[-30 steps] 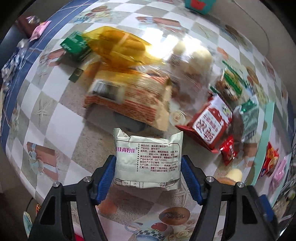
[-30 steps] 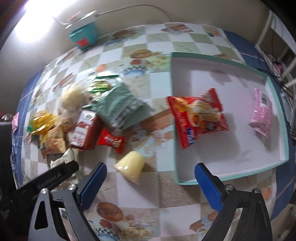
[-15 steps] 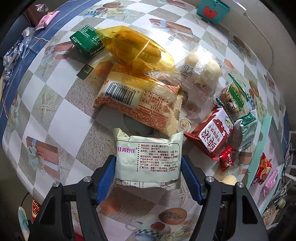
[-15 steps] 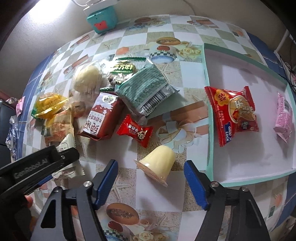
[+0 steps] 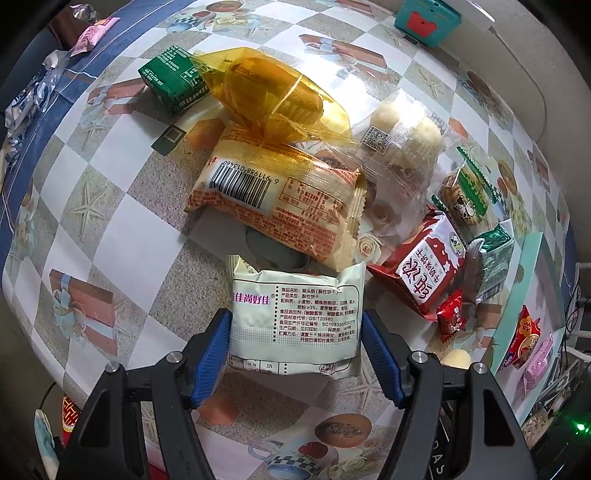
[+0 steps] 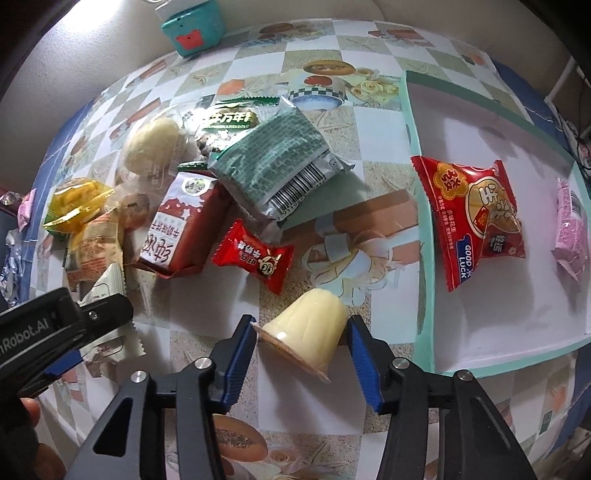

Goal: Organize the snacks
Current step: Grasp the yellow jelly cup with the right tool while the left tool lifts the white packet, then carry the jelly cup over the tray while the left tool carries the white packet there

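Observation:
My left gripper (image 5: pixel 295 336) is shut on a cream snack packet (image 5: pixel 295 317) with printed text, held just above the table. My right gripper (image 6: pixel 301 338) points down over a pale yellow jelly cup (image 6: pixel 306 332) that lies on its side on the table. Its jaws are closing, and the blue pads meet the cup's rim and base. To the right lies the teal-rimmed white tray (image 6: pixel 413 184), which holds a red peanut packet (image 6: pixel 476 218) and a pink packet (image 6: pixel 572 229). The cream packet (image 6: pixel 110 343) also shows at the right wrist view's left edge.
A pile of snacks lies left of the tray: a red candy (image 6: pixel 255 254), a red biscuit pack (image 6: pixel 177 229), a green-grey packet (image 6: pixel 280 166), a yellow wrapped cake (image 5: pixel 273 99), an orange bun packet (image 5: pixel 277 199) and a green box (image 5: pixel 173 83). A teal box (image 6: pixel 192 26) stands at the back.
My right gripper has come down over the jelly cup, and its jaws have narrowed from wide apart to against the cup. The left gripper keeps its hold on the cream packet.

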`<state>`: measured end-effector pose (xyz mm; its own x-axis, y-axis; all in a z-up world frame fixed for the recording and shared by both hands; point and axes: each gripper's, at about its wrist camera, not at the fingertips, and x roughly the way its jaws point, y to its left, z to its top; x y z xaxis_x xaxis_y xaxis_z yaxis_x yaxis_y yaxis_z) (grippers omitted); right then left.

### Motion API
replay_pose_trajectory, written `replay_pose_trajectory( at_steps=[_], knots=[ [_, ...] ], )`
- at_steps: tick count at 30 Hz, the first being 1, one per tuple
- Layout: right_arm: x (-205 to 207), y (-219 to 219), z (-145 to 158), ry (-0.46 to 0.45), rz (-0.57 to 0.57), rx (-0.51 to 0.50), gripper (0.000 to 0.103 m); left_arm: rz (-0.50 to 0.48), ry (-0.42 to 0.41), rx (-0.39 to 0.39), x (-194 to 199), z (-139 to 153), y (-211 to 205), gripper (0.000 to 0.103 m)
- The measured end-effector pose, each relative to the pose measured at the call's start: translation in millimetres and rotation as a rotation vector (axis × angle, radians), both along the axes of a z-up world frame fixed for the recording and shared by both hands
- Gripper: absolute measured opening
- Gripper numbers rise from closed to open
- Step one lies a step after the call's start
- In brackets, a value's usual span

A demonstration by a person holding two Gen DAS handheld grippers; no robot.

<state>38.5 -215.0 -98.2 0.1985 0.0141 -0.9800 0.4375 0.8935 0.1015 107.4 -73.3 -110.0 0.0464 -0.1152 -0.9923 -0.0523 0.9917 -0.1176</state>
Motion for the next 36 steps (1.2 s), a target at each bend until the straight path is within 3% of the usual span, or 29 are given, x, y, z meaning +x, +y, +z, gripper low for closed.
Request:
replay_pose_trajectory(
  at_steps=[11,25,36],
  knots=[
    [-2,1,7,-0.006,-0.001,-0.002,0.051,0.006,-0.004,-0.005,0,7,1,0.072],
    [-7,-4,72,-0.137,-0.009,-0.024,0.051,-0.017,-0.108,-0.043,-4,51,15,0.072],
    [-31,-52,81,-0.139,-0.147,-0.044,0.051,-0.101,-0.178,-0.028,-17,72,-5,0.072]
  ],
)
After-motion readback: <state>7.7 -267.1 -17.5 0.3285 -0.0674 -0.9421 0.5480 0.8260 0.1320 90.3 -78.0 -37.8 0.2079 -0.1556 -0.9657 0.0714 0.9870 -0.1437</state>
